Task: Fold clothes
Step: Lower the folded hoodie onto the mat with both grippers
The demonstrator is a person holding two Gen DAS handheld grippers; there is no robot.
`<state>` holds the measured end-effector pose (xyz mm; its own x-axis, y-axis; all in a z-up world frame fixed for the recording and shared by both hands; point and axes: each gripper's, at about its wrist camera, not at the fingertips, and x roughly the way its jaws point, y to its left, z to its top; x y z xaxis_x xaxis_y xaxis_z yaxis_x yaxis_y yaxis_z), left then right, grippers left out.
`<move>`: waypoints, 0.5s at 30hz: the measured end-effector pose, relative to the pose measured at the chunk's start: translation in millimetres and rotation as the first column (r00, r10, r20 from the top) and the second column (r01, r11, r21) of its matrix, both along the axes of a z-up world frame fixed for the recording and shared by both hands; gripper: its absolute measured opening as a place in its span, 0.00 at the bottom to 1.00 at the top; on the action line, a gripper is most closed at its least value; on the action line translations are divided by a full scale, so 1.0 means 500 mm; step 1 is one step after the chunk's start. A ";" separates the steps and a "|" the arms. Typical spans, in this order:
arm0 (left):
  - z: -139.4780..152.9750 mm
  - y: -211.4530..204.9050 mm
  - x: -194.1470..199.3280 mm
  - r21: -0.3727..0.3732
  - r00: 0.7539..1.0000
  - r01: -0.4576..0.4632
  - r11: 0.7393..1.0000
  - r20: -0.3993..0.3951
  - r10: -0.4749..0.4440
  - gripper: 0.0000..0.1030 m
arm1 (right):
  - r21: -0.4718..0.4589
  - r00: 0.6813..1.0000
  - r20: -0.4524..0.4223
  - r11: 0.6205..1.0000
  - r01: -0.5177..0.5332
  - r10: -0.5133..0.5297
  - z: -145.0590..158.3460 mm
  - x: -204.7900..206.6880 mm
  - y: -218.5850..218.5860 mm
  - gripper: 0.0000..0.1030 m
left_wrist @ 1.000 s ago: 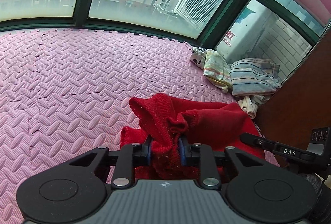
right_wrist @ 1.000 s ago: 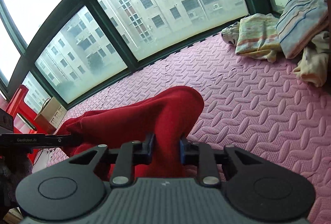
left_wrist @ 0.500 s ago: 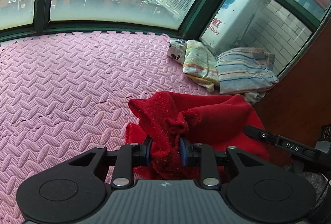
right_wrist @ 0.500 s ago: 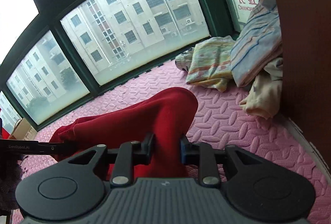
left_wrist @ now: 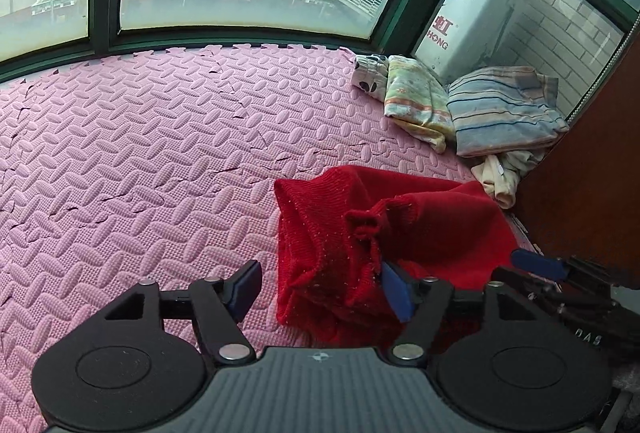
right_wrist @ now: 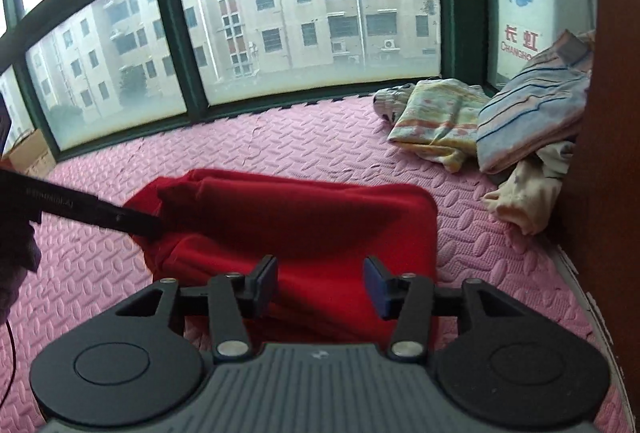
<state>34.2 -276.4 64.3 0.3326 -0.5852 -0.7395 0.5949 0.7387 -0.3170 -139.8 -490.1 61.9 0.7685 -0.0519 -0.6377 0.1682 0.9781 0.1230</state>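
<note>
We have just let go with both the left gripper point(left_wrist: 320, 287) and right gripper point(right_wrist: 320, 281), jaws now apart, so the red sweater point(right_wrist: 296, 217) lies bunched on the pink mat point(left_wrist: 140, 153), needing regrasping.

Red knit sweater point(left_wrist: 400, 217); pink herringbone foam mat point(left_wrist: 140, 153); blue-striped folded cloth point(left_wrist: 504, 109); green window frame point(right_wrist: 172, 45).

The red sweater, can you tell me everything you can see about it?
The red sweater looks like soft knitted fabric with tiny pale flecks of lint. It lies bunched and partly folded on the pink foam mat, a rumpled ribbed edge sticking up on one side. Both grippers are open: the left gripper has one finger against the cloth, and the right gripper sits over the smoother folded end. It is apart from the other clothes.
</note>
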 end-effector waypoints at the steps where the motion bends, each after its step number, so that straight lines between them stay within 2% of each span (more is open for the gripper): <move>1: -0.001 0.005 -0.002 0.003 1.000 -0.004 1.000 -0.004 0.004 0.71 | -0.018 1.000 -0.016 1.000 -0.016 0.016 -0.007 0.000 0.016 0.47; 6: -0.001 0.027 -0.010 0.022 1.000 -0.018 1.000 0.009 0.018 0.75 | -0.117 0.994 -0.013 0.987 -0.110 0.110 0.012 0.000 0.077 0.47; 11: 0.009 0.026 -0.010 0.000 0.999 -0.033 0.999 0.015 0.033 0.75 | -0.015 0.993 0.032 0.993 -0.117 0.117 0.056 0.045 0.051 0.47; 15: 0.009 0.002 -0.007 0.022 0.999 -0.014 1.000 0.050 0.013 0.75 | 0.052 0.995 -0.009 0.993 -0.103 0.104 0.042 0.109 0.024 0.45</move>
<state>30.4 -275.5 68.8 0.3774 -0.5639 -0.7346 0.5993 0.7534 -0.2704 -85.2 -478.2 83.0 0.7605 0.0606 -0.6465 0.0683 0.9827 0.1724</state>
